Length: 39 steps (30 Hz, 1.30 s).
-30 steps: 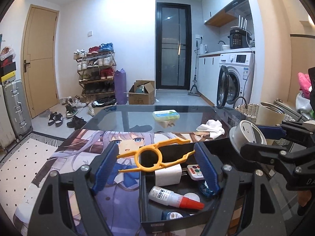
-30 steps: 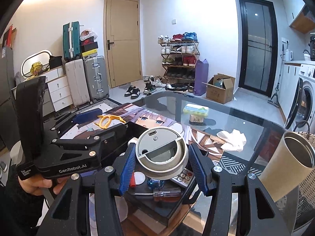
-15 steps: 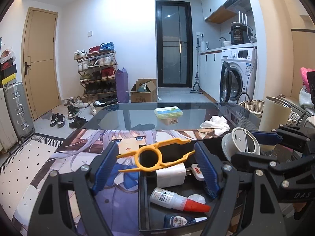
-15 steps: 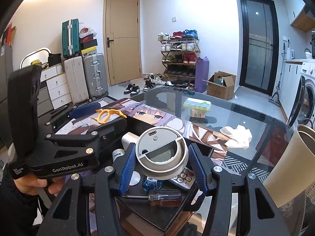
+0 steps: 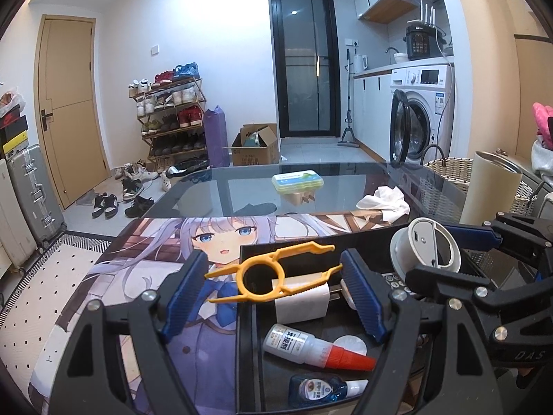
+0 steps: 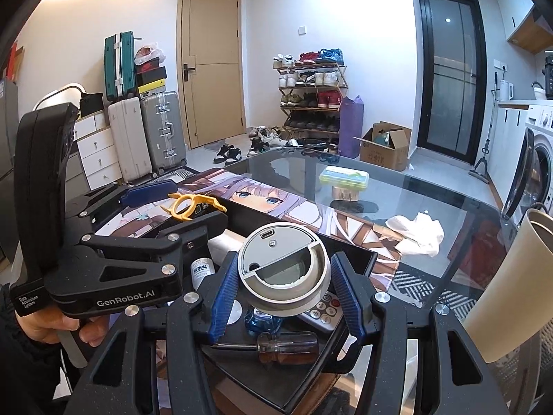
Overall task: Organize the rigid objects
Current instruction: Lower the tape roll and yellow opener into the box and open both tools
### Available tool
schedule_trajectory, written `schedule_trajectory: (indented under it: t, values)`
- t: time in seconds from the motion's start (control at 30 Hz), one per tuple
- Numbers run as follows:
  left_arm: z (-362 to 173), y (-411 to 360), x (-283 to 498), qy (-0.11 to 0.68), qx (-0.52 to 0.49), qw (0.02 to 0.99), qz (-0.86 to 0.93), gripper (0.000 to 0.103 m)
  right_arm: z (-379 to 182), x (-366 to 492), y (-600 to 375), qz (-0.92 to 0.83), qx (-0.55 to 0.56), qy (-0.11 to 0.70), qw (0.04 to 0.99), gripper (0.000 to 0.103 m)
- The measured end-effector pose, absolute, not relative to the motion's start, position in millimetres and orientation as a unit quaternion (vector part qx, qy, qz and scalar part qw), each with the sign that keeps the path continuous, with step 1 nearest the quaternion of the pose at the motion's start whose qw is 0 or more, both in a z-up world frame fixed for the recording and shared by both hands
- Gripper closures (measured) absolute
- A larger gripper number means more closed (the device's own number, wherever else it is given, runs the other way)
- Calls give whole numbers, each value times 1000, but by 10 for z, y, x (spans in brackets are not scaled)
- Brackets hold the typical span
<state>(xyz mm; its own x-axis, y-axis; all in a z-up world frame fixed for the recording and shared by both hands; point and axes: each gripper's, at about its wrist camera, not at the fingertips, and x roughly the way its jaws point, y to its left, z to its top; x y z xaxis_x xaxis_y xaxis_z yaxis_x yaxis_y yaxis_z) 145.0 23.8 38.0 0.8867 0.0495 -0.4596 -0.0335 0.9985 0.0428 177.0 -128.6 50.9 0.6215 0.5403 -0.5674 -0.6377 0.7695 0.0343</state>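
Room: an entryway with a shoe rack, suitcases and a washing machine; a glass tabletop [image 5: 242,190] carries a printed anime mat [image 5: 145,276].
Tray: a black tray [image 5: 247,346] on the mat holds a white charger [image 5: 300,299], a glue bottle [image 5: 311,344], a small blue bottle [image 5: 321,390], a remote [image 6: 323,309] and a screwdriver [image 6: 283,346].
Left hand-held gripper [image 5: 273,283]: clamped on the yellow opener [image 5: 273,276], above the tray's near-left edge.
Right hand-held gripper [image 6: 281,287]: clamped on the round grey lid [image 6: 283,273], over the tray.
Change: over the last second both views have drawn slightly closer to the tray, grips unchanged.
Meaning: both pieces look ready to be set down, probably in the tray.
Nearby: a beige tumbler [image 6: 508,287] stands open at the right.
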Motion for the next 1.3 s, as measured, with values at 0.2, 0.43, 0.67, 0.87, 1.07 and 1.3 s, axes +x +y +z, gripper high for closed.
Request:
schedule_trajectory:
  t: [0.2,0.43,0.67,0.87,1.07,1.3]
  values:
    - [373,222,1476,242,23,970,23,24,466,1775,-1272,325,-90,287,897,49]
    - [358,228,1508,250,24,968,22,24,466,1761,-1222,325,-99,288,895,49]
    - [353,236,1507,252,23,967,21,24,452,1758,-1194,326,-107,286,895,49]
    - [357,240,1486,249,24,968,19,24,455,1731,-1205,329,-110,282,894,40]
    - [372,258,1395,249,26,968,14,8,532,1660,-1360,314,-91,276,904,2]
    - [400,249,1188,243,24,970,-9,0,562,1527,-1454,306,-88,277,907,0]
